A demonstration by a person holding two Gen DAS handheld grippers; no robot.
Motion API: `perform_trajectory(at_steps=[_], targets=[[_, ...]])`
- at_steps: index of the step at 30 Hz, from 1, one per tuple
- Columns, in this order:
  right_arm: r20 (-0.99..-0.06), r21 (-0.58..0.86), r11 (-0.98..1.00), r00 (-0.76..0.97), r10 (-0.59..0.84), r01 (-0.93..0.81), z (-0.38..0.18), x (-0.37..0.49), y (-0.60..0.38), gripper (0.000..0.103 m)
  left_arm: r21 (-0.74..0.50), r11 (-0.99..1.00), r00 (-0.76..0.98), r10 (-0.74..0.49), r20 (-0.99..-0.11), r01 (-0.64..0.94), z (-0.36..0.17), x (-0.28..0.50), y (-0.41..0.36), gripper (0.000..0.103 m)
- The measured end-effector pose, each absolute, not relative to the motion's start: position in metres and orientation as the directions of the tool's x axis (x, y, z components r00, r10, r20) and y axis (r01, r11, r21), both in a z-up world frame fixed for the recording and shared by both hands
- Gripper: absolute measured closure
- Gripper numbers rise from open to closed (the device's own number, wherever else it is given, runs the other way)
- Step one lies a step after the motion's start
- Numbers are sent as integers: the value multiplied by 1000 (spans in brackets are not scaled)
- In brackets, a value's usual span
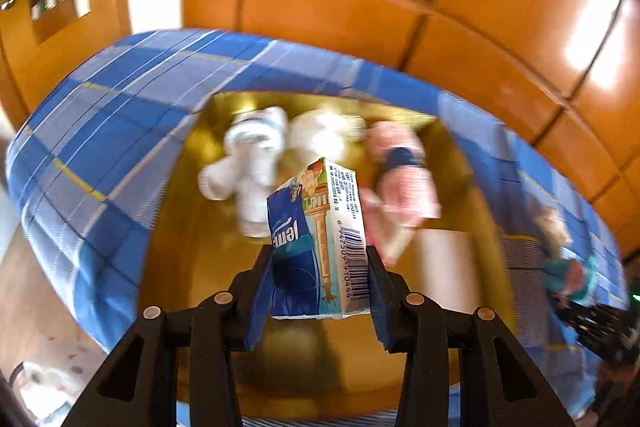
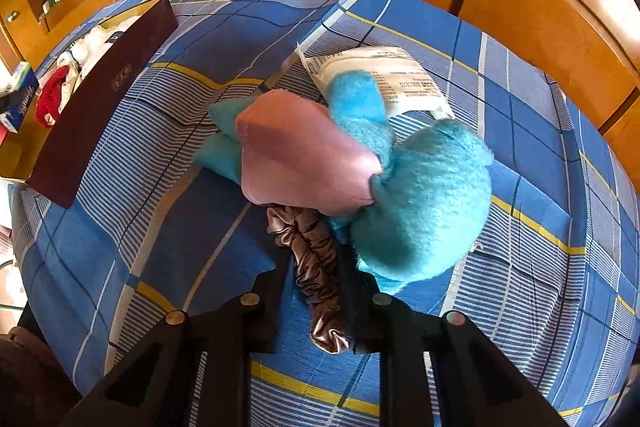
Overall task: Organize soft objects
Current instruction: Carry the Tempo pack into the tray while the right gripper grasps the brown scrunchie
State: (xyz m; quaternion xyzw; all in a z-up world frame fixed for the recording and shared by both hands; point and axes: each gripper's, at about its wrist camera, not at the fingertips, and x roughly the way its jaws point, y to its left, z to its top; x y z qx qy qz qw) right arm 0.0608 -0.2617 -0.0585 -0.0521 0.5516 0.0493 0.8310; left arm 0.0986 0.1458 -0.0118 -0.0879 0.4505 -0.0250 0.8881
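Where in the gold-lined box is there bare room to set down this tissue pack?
The near part of the box floor, below the white socks and left of the tissue pack, is bare. The far end is crowded with the socks and pink cloth.

Crowded box, open bedspread

White and pink soft items (image 1: 320,143) fill the far end of the gold-lined box (image 1: 180,227); its near floor lies bare. Bedspread (image 2: 520,131) beyond the blue plush (image 2: 424,203) is open.

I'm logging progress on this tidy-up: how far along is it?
Done: white and pink soft items lie in the gold-lined box. In hand: left gripper holds a tissue pack above it; right gripper pinches a satin scrunchie. Left: blue plush, packet on the bed.
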Motion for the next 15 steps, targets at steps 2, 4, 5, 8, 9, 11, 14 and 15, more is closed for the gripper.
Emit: perform_trajectory(at_steps=[2,4,5,8,9,11,14,15], targets=[[-922,-28,990,387,28,-137,-58,61,-262,84,-154,986,583,-90,-808,-61,-19,107,155,59],[-921,-26,990,388,29,-136,-59,62,-262,84,-132,988,569,-65,-820,-77,-26,116,161,59],[-921,-26,991,389,29,-135,-59,62,-262,84,-127,989,561,-62,-825,-78,-29,122,161,57],[-920,-23,991,390,31,-132,-59,62,-263,84,-107,990,536,-39,-843,-96,-39,132,164,54],[-920,-21,991,390,32,-132,-58,61,-264,84,-107,989,527,-40,-849,-98,-43,134,166,52],[-920,-22,991,391,32,-132,-58,61,-265,84,-105,989,525,-33,-851,-108,-47,139,167,50],[-919,-26,991,392,28,-132,-59,61,-264,84,-108,988,536,-30,-843,-114,-46,136,167,47],[-919,-28,991,393,27,-133,-59,61,-264,84,-106,987,544,-26,-839,-117,-45,132,167,47]])
